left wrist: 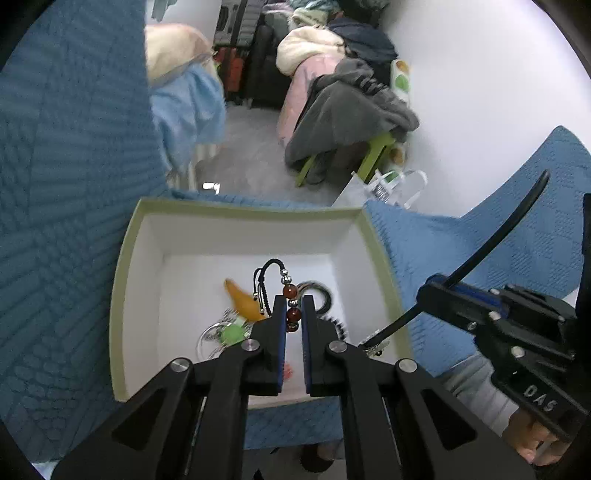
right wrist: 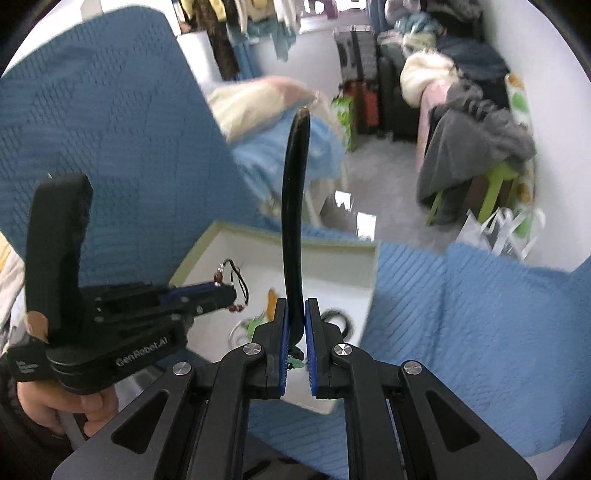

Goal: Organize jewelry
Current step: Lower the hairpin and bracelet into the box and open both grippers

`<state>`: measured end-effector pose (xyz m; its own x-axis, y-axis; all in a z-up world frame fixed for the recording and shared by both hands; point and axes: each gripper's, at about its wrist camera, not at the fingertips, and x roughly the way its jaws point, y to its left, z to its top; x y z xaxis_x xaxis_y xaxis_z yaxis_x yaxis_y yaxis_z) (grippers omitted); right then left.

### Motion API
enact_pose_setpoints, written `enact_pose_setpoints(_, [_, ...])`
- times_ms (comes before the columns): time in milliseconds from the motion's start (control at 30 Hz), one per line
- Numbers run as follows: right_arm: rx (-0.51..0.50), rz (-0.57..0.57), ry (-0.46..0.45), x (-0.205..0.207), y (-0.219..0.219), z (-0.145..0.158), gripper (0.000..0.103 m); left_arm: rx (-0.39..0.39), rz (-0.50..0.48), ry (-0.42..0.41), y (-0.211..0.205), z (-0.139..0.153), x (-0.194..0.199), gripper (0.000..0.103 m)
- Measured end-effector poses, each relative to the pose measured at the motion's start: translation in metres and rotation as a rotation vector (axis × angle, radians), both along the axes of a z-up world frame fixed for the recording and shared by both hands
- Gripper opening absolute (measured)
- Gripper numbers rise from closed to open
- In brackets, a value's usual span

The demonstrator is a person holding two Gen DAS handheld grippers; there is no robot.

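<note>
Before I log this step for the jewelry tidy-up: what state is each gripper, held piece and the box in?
left gripper: shut on the bead bracelet
bead bracelet: held above the box
right gripper: shut on the black headband
black headband: held, arcing upward
white box: open, holding a few pieces

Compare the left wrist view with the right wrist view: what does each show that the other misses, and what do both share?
Only the left wrist view shows the left gripper head-on, shut on a black-cord bracelet with red-brown beads, and the toothed black hair clip in the box.

Only the right wrist view shows the right gripper head-on, shut on a curved black headband, and hanging clothes behind.

Both show the open white box with pale green rim, the blue textured cover and an orange piece.
</note>
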<state>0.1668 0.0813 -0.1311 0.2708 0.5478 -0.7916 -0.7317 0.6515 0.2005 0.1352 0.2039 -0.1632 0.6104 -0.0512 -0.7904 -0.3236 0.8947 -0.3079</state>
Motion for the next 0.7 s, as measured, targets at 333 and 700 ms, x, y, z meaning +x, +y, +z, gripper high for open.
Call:
enact_pose_setpoints(333, [-0.073,-0.019,0.055,-0.004,0.004,-0.032,0.012,-0.060,0.024,0.056,0.011,-0.023,-0.013,0.009])
enact_pose_setpoints(700, [0.059,-0.091,-0.058,-0.003,-0.029,0.047,0.040,0.040,0.042,-0.033,0.009,0.043,-0.045,0.062])
